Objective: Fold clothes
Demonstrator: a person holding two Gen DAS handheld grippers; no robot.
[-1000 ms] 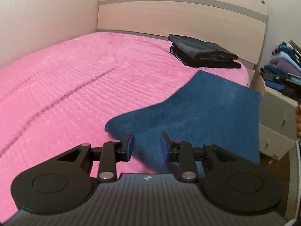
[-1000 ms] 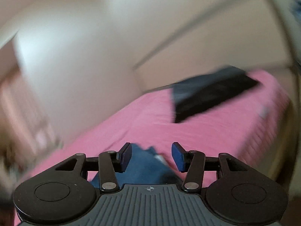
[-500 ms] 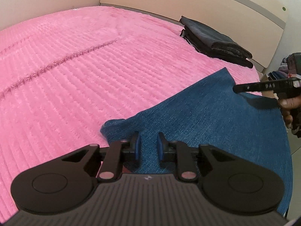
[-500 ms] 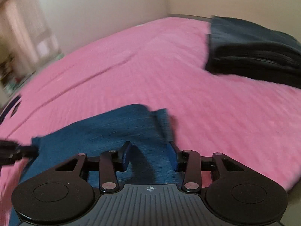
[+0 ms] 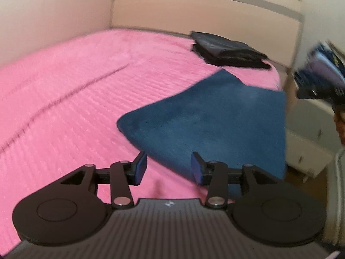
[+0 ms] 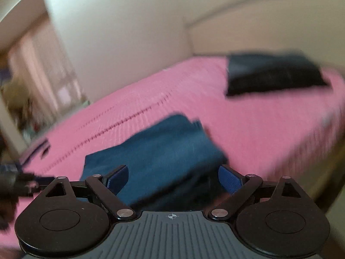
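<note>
Both of my grippers have let go and pulled back since half a second ago, when their fingers were narrowed at the blue cloth's edge. My left gripper [image 5: 168,168] now stands with its fingers wide apart and empty above the pink bedspread [image 5: 64,99], just short of the folded blue garment [image 5: 211,120]. My right gripper [image 6: 173,178] is spread wider, nothing between its pads, hovering over the near end of that same garment [image 6: 159,151]; the other view also catches it at the far right edge [image 5: 312,90], a hand behind it. The garment lies flat at the bed's near corner, one folded edge rounded toward the middle. Farther up, by the pale wooden headboard [image 5: 204,10], sits a stack of dark folded clothes [image 5: 228,51]. Beyond the bed's side I see a white nightstand [image 5: 310,136] with a blurred heap of clothes [image 5: 323,69] above it, and cream walls all round.
</note>
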